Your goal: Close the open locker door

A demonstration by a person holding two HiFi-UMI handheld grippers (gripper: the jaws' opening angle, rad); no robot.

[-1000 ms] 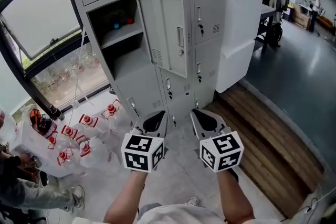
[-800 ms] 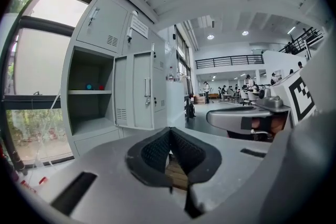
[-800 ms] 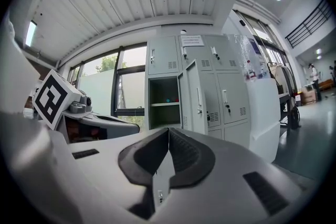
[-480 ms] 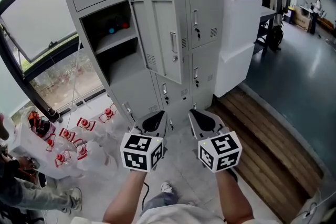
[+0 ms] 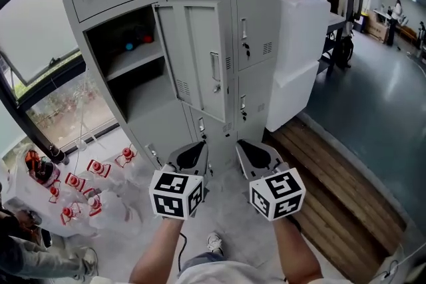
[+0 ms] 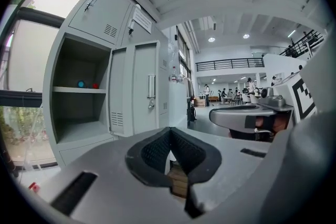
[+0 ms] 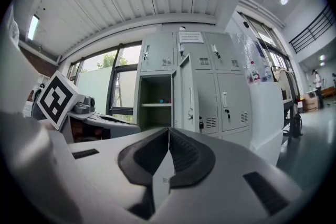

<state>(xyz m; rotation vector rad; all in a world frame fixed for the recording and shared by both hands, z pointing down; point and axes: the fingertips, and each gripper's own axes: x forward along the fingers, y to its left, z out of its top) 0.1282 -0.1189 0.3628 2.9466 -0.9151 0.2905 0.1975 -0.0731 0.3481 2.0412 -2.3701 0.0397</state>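
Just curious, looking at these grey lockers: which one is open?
The left locker, second row down: its door is swung out, baring a shelf inside. The other doors in view are shut.

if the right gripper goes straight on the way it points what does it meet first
Probably the open locker door; nothing shows between it and the right gripper. Depth is unclear, so it could enter the open compartment beside it.
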